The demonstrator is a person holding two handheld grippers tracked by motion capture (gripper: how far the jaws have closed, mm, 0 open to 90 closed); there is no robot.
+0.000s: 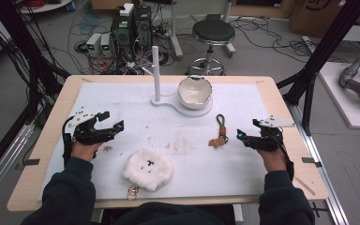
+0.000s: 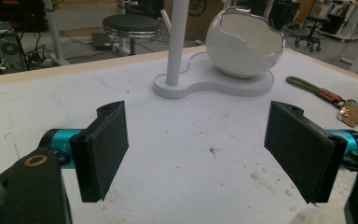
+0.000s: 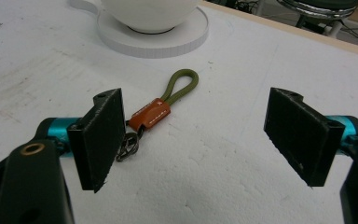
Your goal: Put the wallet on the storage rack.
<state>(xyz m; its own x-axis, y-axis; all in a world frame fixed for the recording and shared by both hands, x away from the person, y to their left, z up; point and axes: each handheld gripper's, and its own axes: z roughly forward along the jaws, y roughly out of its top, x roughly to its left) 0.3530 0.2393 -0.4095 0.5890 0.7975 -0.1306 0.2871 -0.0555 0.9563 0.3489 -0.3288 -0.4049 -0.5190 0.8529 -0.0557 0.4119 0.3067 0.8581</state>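
On the table's [image 1: 262, 93] right side, keyring [image 3: 161, 105] lies just ahead of right gripper [image 3: 193, 140], jaws apart; left gripper [image 2: 196, 149] likewise apart, holding nothing.

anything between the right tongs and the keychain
Nothing: in the high view, bare white mat separates the right tongs from the keychain.

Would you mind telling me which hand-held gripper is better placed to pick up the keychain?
The right hand-held gripper, probably: its jaws are open, and the keychain lies on the white mat just ahead of its left jaw. The left hand-held gripper sits across the table, beyond the fluffy white pad.
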